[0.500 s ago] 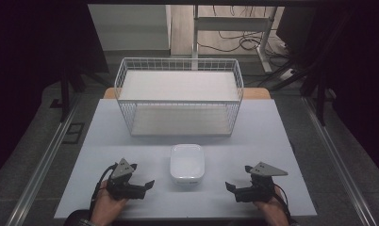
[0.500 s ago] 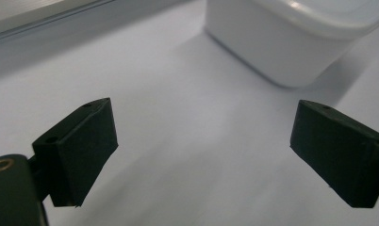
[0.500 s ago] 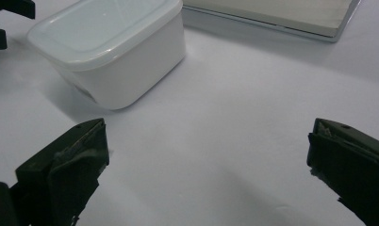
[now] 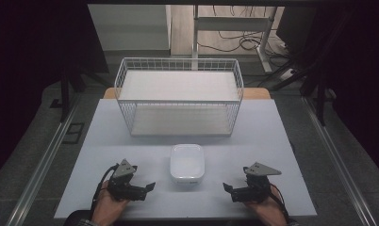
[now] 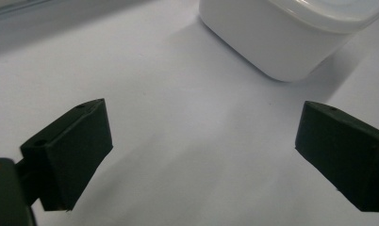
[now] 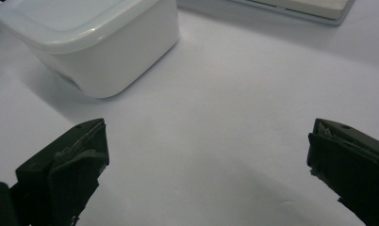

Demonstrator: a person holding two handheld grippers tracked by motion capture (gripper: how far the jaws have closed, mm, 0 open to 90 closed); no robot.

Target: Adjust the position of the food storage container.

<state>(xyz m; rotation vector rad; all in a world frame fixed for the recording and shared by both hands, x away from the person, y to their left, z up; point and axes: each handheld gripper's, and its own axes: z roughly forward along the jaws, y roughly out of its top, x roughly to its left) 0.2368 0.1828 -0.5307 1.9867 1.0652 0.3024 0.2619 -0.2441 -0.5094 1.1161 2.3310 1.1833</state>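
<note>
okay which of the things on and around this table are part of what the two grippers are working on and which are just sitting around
Part of the job:
- white rounded-rectangular plastic container with lid, on the table between the grippers
- left gripper, open
- right gripper, open

Just around:
- white wire basket, behind the container
- pale table top
- cables on the floor beyond the table
</note>
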